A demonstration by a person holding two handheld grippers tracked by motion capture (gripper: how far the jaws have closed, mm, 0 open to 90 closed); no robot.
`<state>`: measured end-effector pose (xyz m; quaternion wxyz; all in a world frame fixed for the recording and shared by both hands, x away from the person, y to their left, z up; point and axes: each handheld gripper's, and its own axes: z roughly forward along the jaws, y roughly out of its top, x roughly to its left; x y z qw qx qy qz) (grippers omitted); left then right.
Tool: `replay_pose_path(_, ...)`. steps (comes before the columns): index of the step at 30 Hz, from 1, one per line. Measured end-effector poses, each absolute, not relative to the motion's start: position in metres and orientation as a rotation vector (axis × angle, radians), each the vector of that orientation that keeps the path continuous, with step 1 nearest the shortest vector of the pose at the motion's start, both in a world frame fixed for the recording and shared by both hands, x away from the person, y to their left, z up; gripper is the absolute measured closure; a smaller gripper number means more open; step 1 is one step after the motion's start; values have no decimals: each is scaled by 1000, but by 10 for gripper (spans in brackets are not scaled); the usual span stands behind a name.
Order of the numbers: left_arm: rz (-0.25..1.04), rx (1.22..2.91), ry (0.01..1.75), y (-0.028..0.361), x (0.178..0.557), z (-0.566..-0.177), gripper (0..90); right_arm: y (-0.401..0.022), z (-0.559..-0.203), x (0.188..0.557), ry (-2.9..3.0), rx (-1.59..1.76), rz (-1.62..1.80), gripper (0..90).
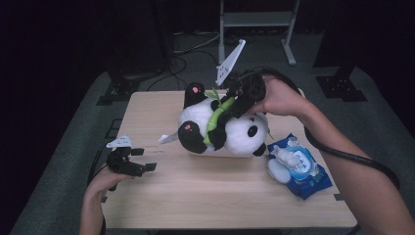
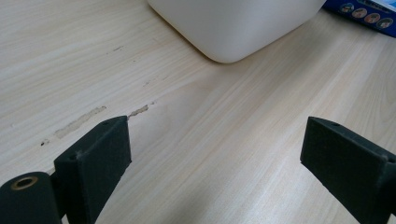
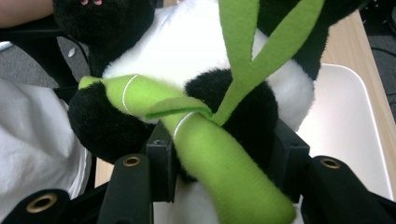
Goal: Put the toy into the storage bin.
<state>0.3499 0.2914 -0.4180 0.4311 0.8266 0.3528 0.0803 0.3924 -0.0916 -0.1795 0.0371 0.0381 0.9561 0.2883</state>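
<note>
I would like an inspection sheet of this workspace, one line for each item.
Surface: light wooden table, scuffed near the left hand-held gripper.
Job's things: plush panda holding a green bamboo stalk, above a white container.
Clutter: blue wet-wipes pack at the right.
Grippers: left hand-held gripper open, nothing between the jaws; right hand-held gripper shut on the panda's black paw and bamboo.
Cables: black cable along the right forearm.
Surroundings: grey floor, metal frame behind, dark room.
</note>
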Motion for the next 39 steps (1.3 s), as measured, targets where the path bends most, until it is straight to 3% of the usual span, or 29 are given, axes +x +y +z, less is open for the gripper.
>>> replay_pose_path(25, 202, 2042, 894, 298, 351, -417, 74, -90, -162, 455, 2895, 156, 832, 516)
replay_pose_path(39, 204, 2037, 914, 304, 351, -418, 74, -93, -180, 488, 2907, 199, 840, 517)
